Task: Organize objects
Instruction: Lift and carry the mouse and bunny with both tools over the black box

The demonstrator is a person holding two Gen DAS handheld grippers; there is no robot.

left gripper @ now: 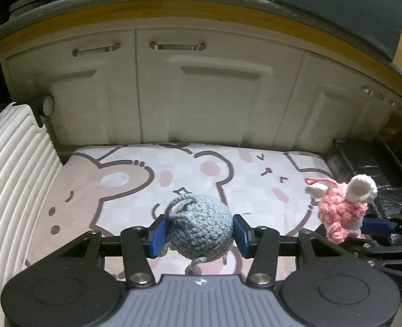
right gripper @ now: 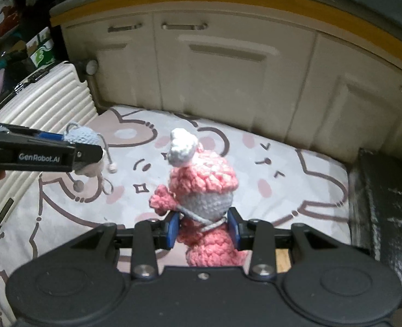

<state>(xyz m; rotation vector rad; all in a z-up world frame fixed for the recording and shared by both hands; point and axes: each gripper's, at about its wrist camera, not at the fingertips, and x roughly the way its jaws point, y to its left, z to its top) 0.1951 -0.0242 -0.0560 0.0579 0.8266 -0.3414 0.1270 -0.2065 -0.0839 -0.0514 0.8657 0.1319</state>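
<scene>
1. So right now I've got one crochet toy in each hand, both lifted above the cartoon bear mat (left gripper: 124, 179). Looks to me like the carry stage of the tidy-up: both picked, neither placed yet.

2. My left gripper (left gripper: 199, 234) is clamped on the blue-grey crochet toy (left gripper: 201, 226), blue pads pressing either side of its round body. It hangs over the near edge of the mat, roughly mid-width. From the right wrist view you can see little cords with bobble ends dangling under it.

3. My right gripper (right gripper: 203, 229) is closed on the pink crochet toy (right gripper: 203, 190), pinching it around the pale grey-white middle band. That one sits over the mat's near right part, well apart from the blue one.

4. Textures: both are chunky yarn, soft and squishy, so the pads sink in a bit. The pink one is bumpy with a white pom-pom-ish cap on top; the blue one is a tighter, smoother stitch, almost ball shaped.

5. Next move, I reckon: pick a spot for each and lower gently. No obvious bin in view, just the black box (right gripper: 386, 207) off the mat's right side and the ribbed white suitcase (left gripper: 15, 179) off its left.

6. Watch the dangling cords so they don't snag on release.
</scene>
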